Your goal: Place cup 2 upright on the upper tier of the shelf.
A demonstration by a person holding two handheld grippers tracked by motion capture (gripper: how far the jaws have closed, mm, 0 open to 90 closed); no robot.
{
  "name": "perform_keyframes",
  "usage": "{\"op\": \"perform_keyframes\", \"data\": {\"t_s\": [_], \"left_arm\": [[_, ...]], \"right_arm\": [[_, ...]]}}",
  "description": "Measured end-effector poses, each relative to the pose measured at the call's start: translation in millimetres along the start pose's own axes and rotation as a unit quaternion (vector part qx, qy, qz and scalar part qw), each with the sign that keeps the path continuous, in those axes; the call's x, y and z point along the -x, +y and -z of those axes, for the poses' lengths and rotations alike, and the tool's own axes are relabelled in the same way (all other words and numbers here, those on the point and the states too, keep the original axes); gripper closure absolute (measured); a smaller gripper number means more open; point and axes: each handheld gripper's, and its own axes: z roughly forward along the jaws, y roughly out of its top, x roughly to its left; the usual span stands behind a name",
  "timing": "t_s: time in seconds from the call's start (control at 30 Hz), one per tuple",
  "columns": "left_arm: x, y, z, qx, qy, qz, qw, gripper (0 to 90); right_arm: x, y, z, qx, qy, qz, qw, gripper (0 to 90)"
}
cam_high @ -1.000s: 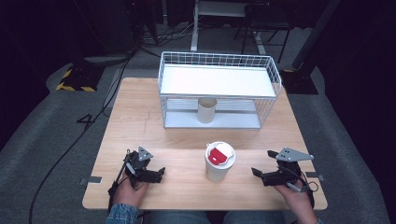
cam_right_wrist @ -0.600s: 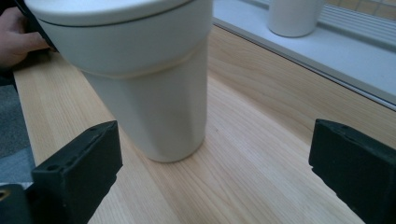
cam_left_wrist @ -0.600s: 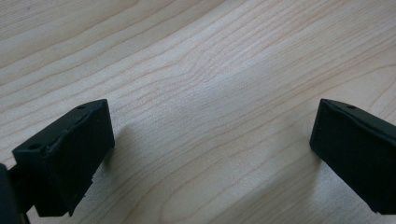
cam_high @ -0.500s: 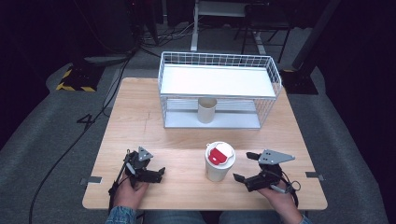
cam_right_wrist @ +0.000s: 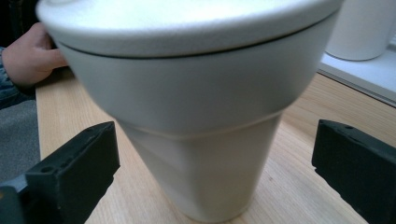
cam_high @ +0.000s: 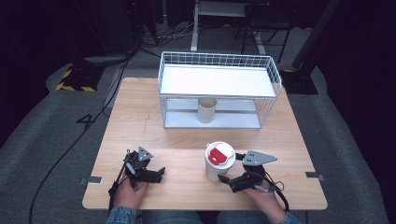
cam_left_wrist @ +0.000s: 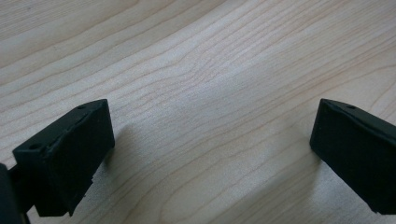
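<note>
Table [cam_high: 140, 121]: light wood, rectangular, on a grey floor; dark surroundings.
Wire rack [cam_high: 219, 88]: white, at the far middle of the table; a flat white shelf on top, open space beneath.
Plain cup [cam_high: 207, 109]: cream, upright, lidless, standing under the rack shelf at its near edge.
Lidded cup [cam_high: 220, 161]: white, upright, at the near middle of the table, well apart from the rack; white lid with a red tab on top.
Right gripper [cam_high: 232, 170]: at the near right, held in the person's right hand [cam_high: 264, 196], grey three-cornered plate on top. Its jaws are spread wide, one on either side of the lidded cup's lower body [cam_right_wrist: 210, 140]; in the right gripper view a clear gap shows between each jaw and the cup wall. Holds nothing.
Left gripper [cam_high: 156, 173]: at the near left, held in the person's left hand [cam_high: 128, 193], low over the table. Jaws wide apart, with bare wood grain [cam_left_wrist: 205, 107] between them. Holds nothing.
Cable [cam_high: 70, 149]: black, trailing across the floor at the left of the table.
</note>
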Motion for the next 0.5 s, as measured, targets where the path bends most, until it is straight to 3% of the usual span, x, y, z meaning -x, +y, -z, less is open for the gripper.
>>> {"op": "perform_keyframes", "data": {"t_s": [0.37,0.5], "left_arm": [[0.0,0.2,-0.3,0.000,0.001,0.001,1.0000,0.4],[0.0,0.2,-0.2,0.000,0.001,0.001,1.0000,0.4]], "right_arm": [[-3.2,-2.7,-21.5,0.008,-0.010,0.011,0.9999,2.1],[-2.0,-4.6,-28.2,0.006,-0.005,0.005,1.0000,2.1]]}}
